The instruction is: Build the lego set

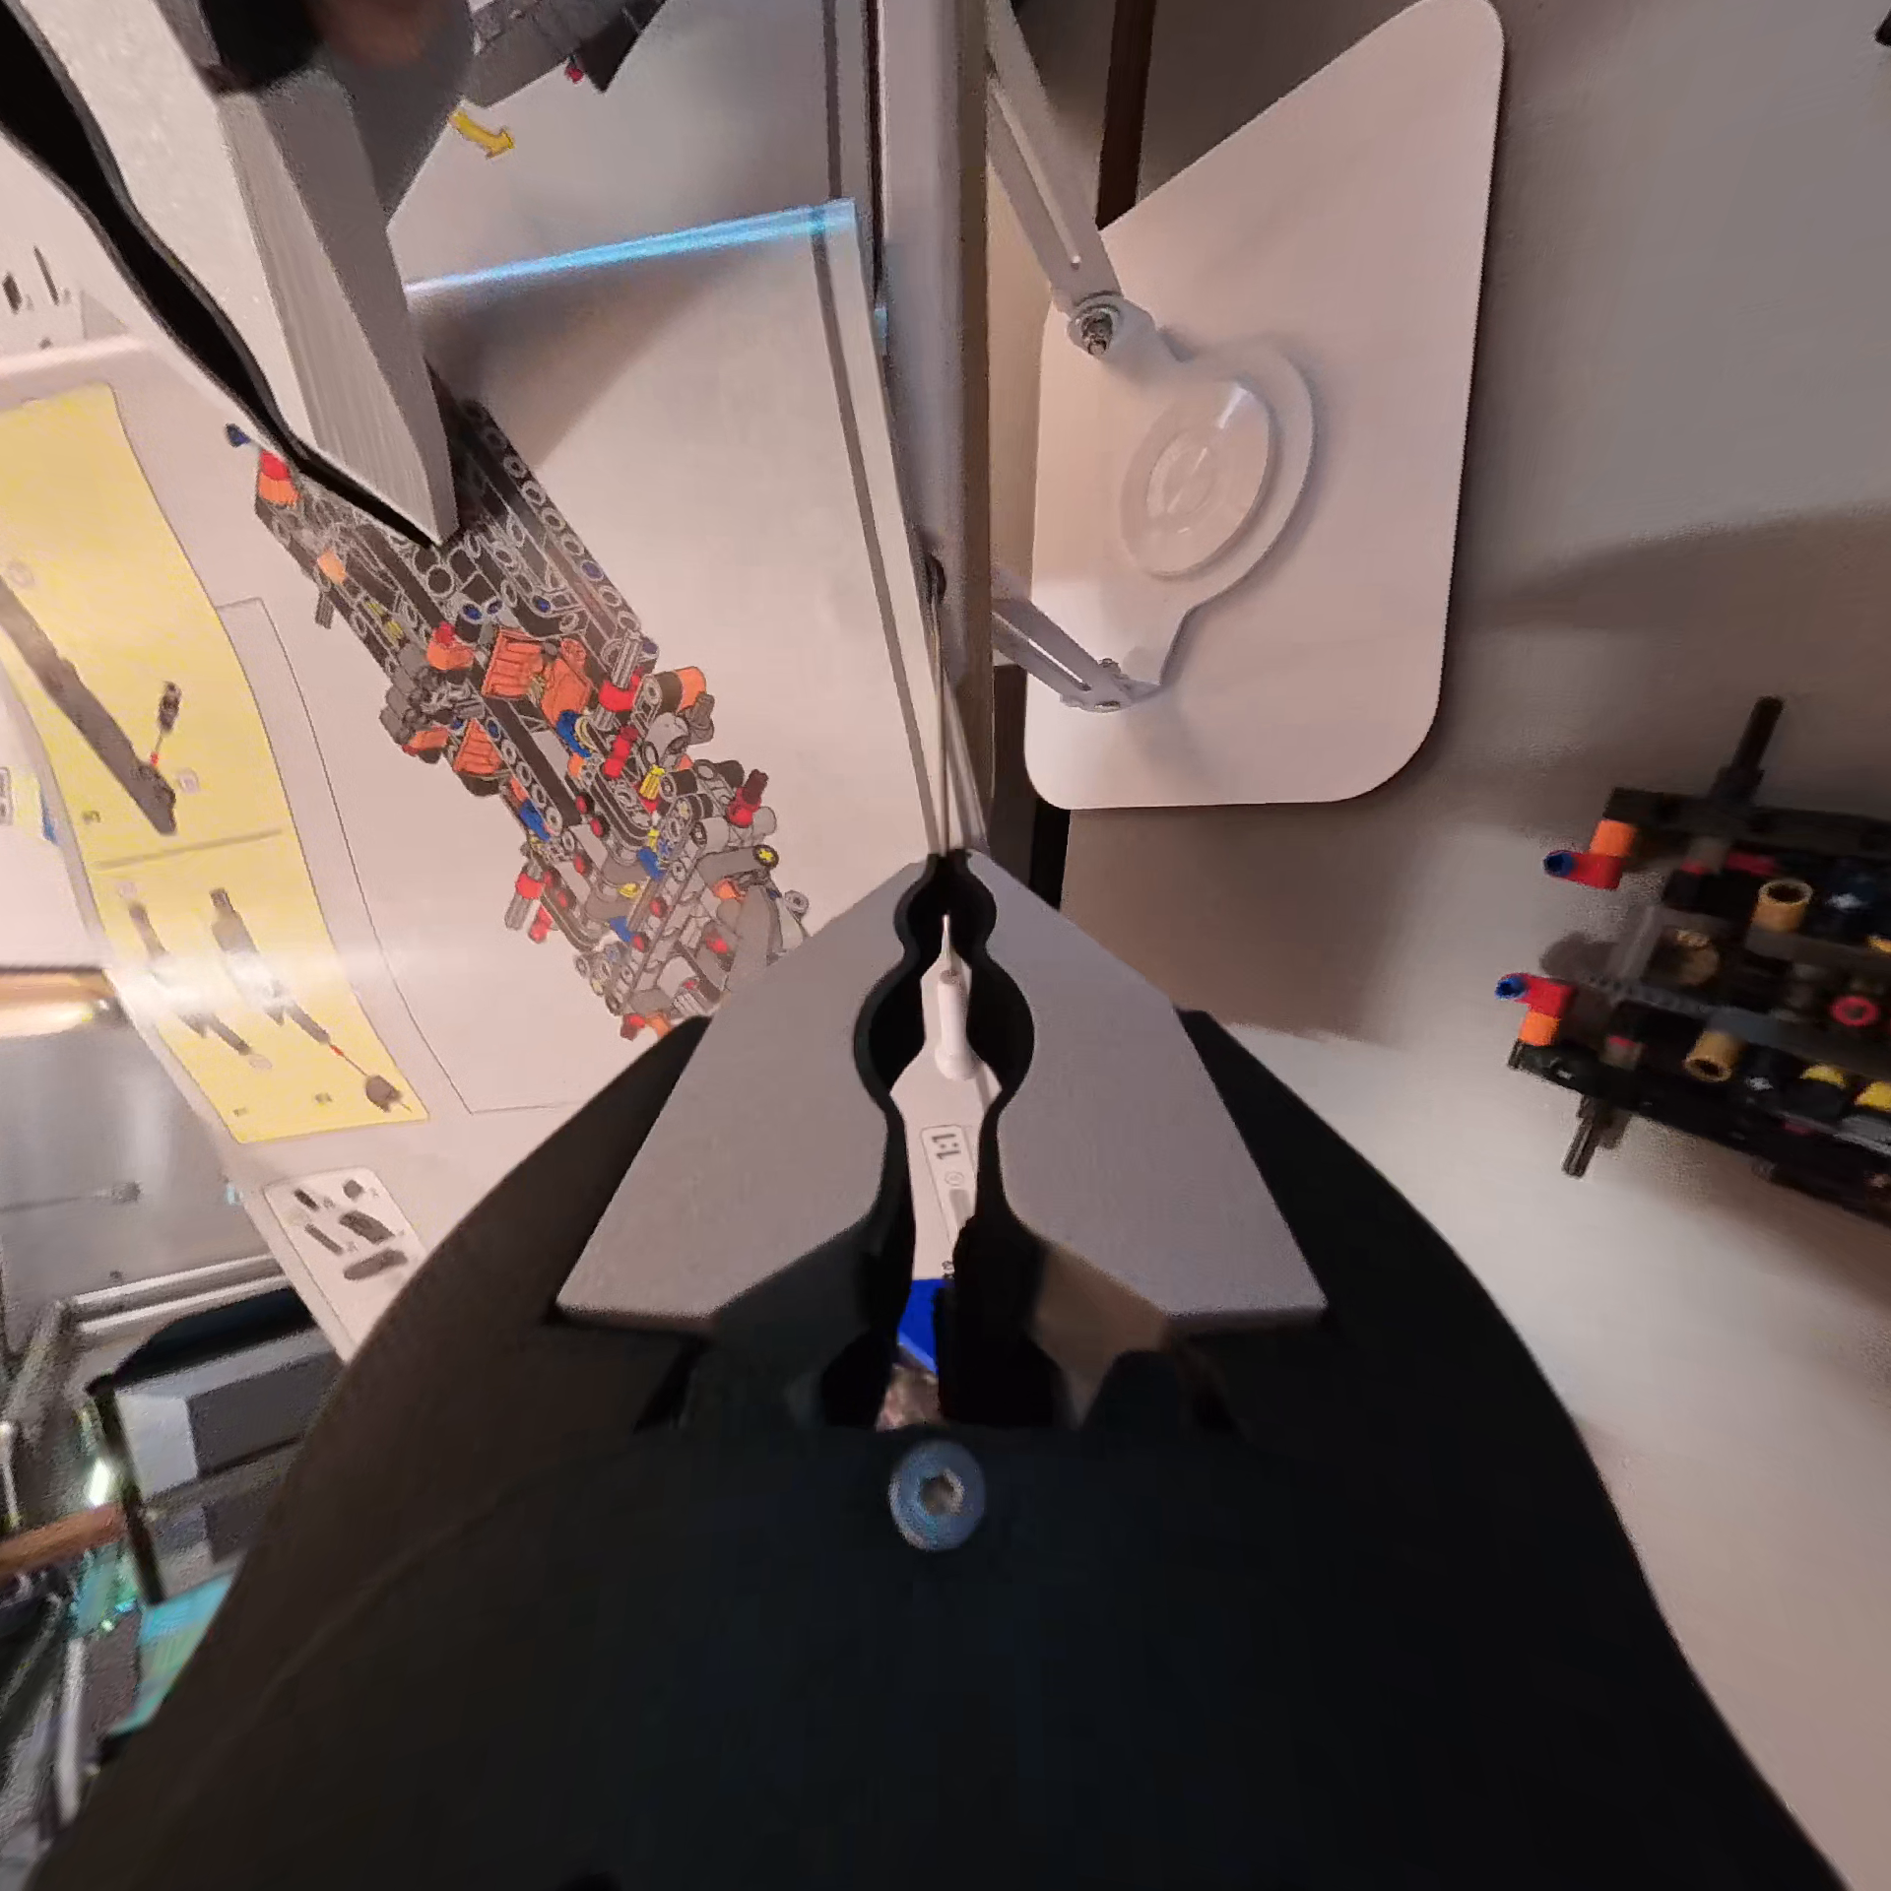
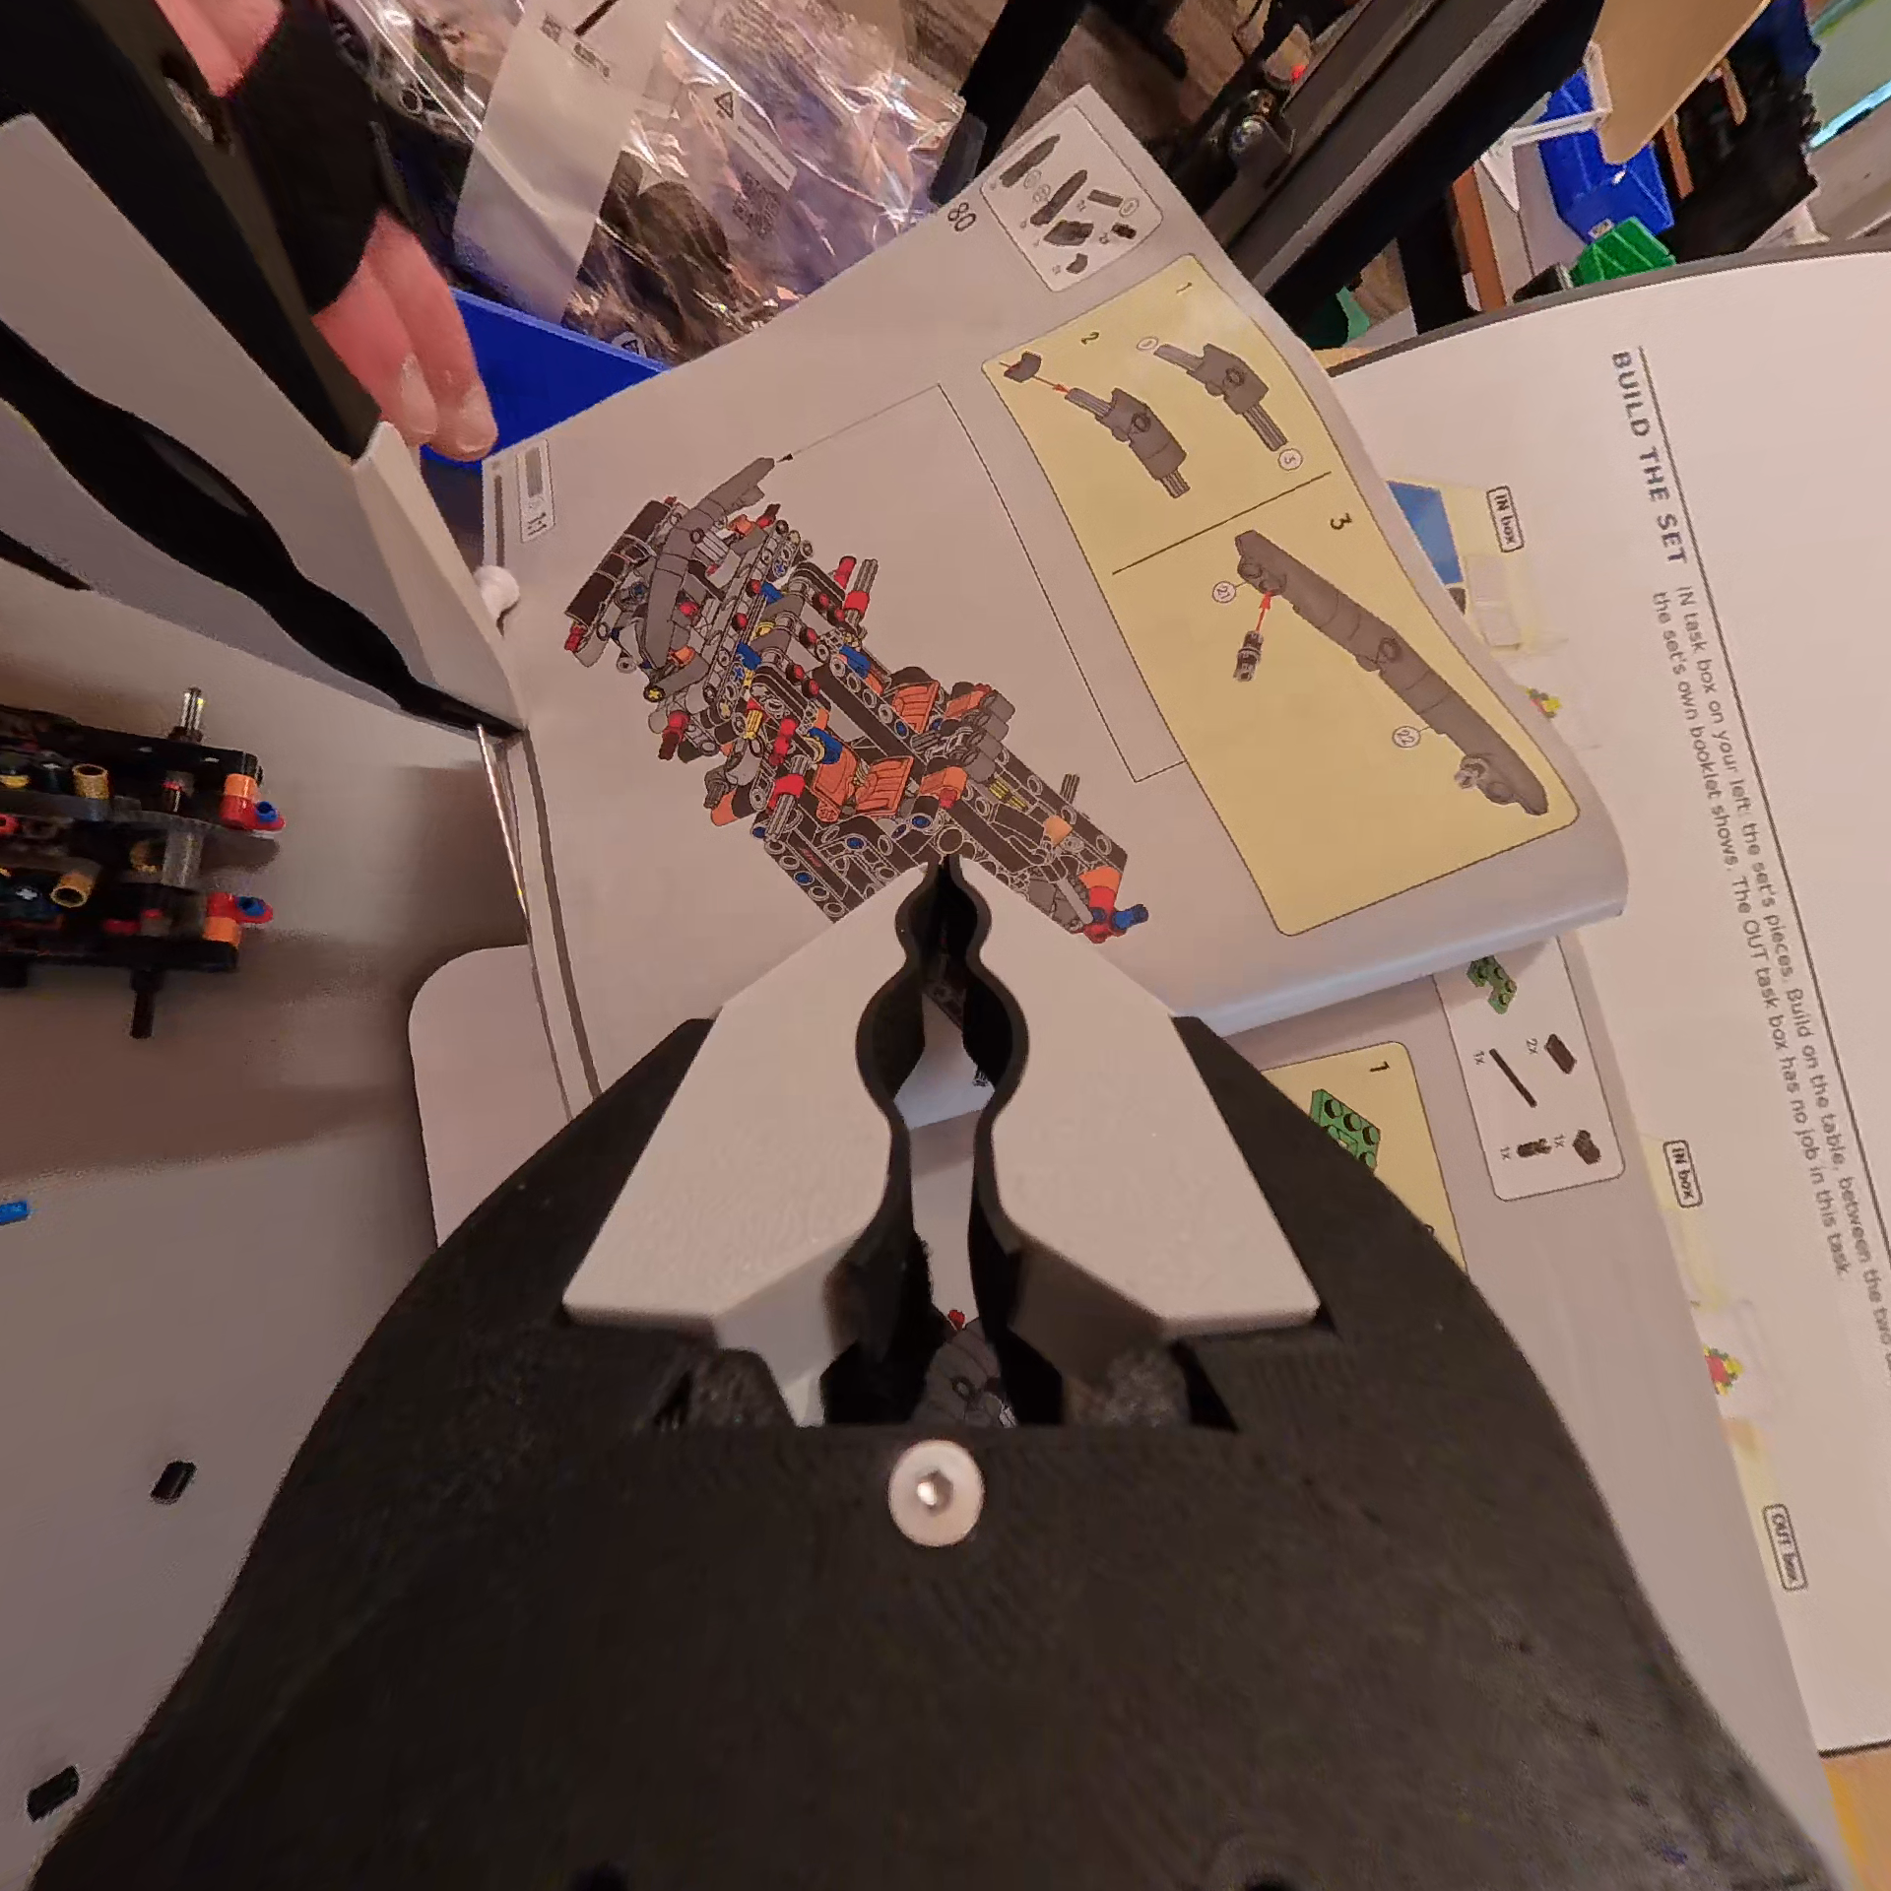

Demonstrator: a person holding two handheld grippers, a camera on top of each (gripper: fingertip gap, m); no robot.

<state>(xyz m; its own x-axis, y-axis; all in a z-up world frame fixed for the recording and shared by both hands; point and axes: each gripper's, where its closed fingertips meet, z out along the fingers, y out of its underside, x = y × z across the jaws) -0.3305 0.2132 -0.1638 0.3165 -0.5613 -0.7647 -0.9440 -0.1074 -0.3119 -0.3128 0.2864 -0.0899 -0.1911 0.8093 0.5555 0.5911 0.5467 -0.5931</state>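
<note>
The open instruction booklet [image 2: 921, 491] lies on the table, its page curved upward. My left gripper [image 1: 947, 860] is shut on the thin edge of a booklet page [image 1: 716, 430], seen edge-on running up from the fingertips. It also shows at the page's left edge in the right wrist view [image 2: 501, 721]. A small white peg [image 1: 952, 1023] shows in the hollow between its fingers. My right gripper [image 2: 947, 865] is shut with nothing in it. Its tips rest on the printed model picture; it also shows in the left wrist view [image 1: 440, 527]. The partly built black lego assembly [image 1: 1740, 972] sits on the table, also seen in the right wrist view [image 2: 123, 849].
A white stand plate with a metal arm [image 1: 1279, 409] lies beside the booklet. A printed task sheet [image 2: 1688, 921] lies under and right of the booklet. Clear plastic bags [image 2: 716, 154] and a blue bin [image 2: 542, 368] stand behind. A person's hand [image 2: 409, 338] holds the left gripper. The gap from one gripper's tips to the other's is roughly 11 cm. To the partly built black lego assembly [image 1: 1740, 972]: left tips about 20 cm, right tips about 30 cm. The right camera catches it too, in the right wrist view [image 2: 112, 847].
</note>
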